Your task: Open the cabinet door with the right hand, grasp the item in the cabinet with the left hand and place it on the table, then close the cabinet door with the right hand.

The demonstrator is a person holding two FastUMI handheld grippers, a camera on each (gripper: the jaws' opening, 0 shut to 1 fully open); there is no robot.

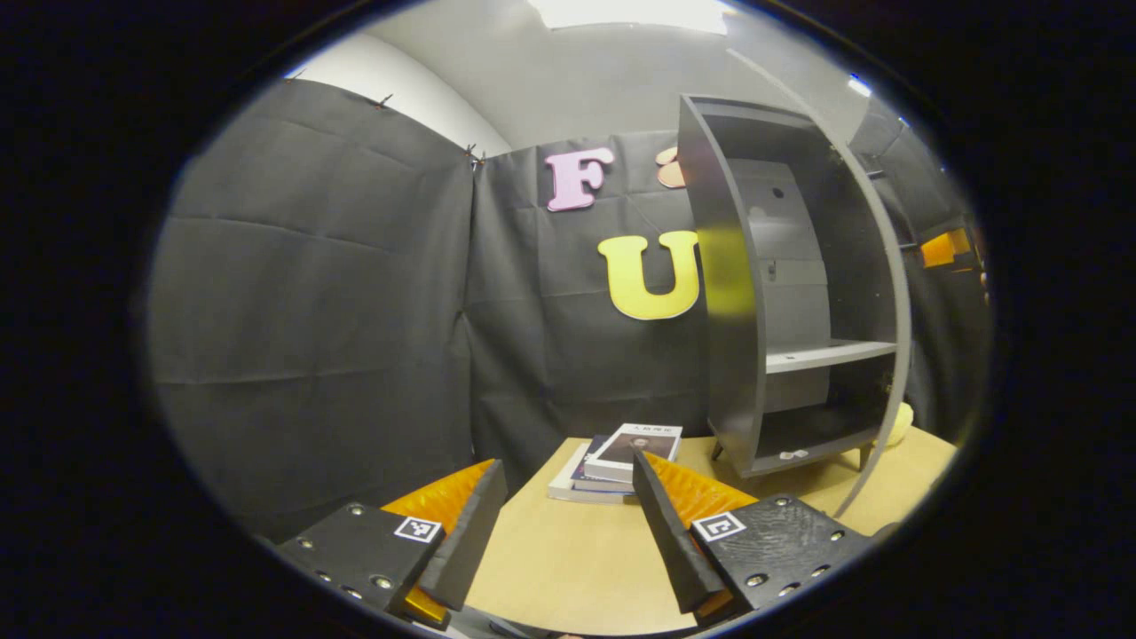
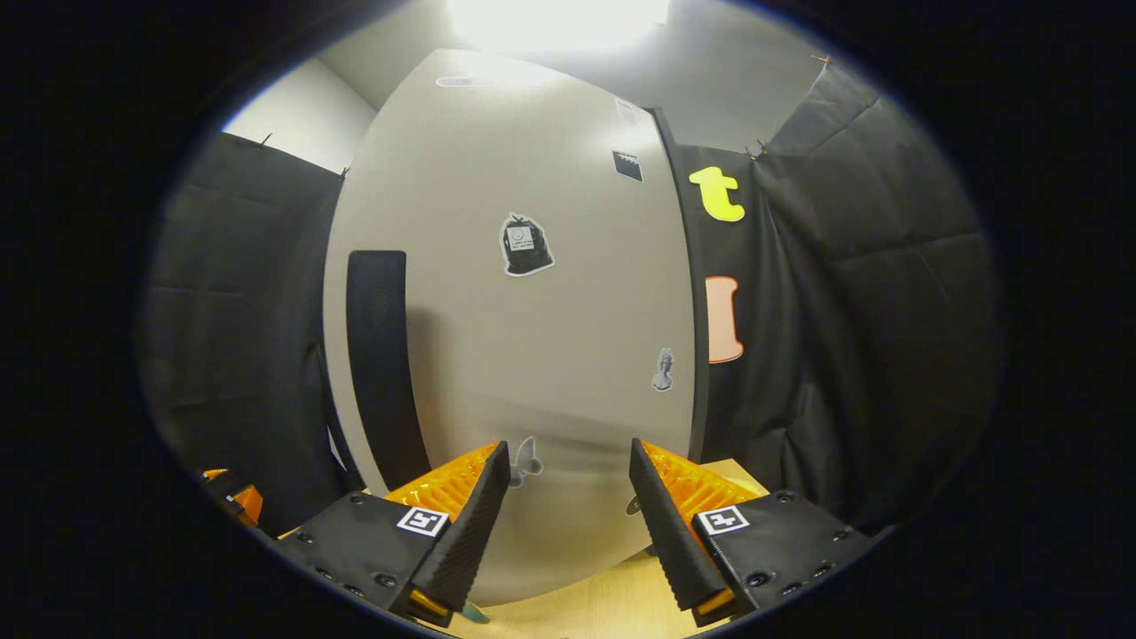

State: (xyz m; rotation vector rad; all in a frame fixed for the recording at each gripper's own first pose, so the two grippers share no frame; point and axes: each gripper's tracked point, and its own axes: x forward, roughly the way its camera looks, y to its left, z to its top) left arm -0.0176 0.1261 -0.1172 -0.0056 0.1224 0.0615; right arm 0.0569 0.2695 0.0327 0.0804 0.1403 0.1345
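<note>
In the left gripper view the grey cabinet (image 1: 732, 355) stands on the table's right side with its inside exposed. Its door (image 1: 898, 293) shows edge-on as a thin curved strip at the cabinet's right. A small pale item (image 1: 792, 454) lies on the cabinet's bottom board, under an empty shelf (image 1: 825, 355). My left gripper (image 1: 568, 524) is open over the table, well short of the cabinet. In the right gripper view the door's pale outer face (image 2: 550, 355) is close ahead, with its black vertical handle (image 2: 377, 364) to the left. My right gripper (image 2: 568, 524) is open and holds nothing.
A stack of books (image 1: 621, 457) lies on the wooden table (image 1: 568, 568), left of the cabinet. Something yellow (image 1: 901, 422) sits on the table behind the door's edge. Black cloth walls close in the booth. Stickers dot the door face.
</note>
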